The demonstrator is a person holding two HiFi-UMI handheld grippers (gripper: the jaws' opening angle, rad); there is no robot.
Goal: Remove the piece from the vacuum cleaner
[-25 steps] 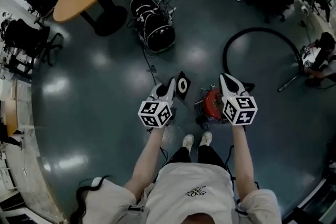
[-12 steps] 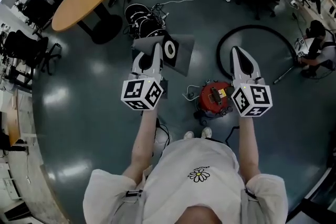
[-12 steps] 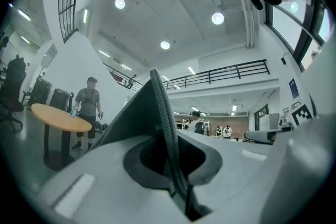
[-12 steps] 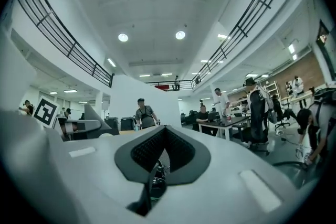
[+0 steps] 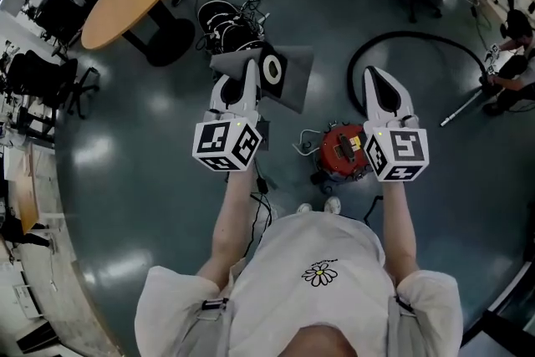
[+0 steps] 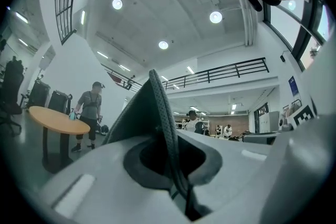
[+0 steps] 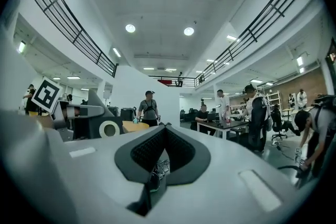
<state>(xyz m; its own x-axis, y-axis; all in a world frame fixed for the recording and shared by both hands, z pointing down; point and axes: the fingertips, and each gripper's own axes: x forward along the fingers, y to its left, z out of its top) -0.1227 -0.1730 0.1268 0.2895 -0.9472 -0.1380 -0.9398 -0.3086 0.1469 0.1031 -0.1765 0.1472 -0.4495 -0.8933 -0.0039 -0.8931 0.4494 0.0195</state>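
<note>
The person is standing over a dark, glossy floor (image 5: 159, 180) and holding both tools raised in front of the chest. The left claw (image 5: 249, 69) is clamping the piece (image 5: 286, 73), a flat grey panel with a white ring on its dark face, which is sticking out past the tips. It is hanging in the air, well apart from the red vacuum cleaner (image 5: 341, 150). In the left gripper view the grey panel (image 6: 132, 115) is rising edge-on from between the closed jaws of the claw (image 6: 164, 131).

The right claw (image 5: 374, 78) is gripping nothing. In the right gripper view its jaws (image 7: 165, 131) are meeting at the tips with nothing between them, and the piece (image 7: 105, 127) is showing off to the left.

The vacuum cleaner is sitting on the floor just ahead of the person's white shoes (image 5: 333, 205), below and between the two tools. A black hose (image 5: 401, 36) is curving in a wide loop on the floor beyond it. A round orange-topped bench (image 5: 129, 0) is standing at the upper left, near a heap of dark gear and cables (image 5: 232, 28).
</note>
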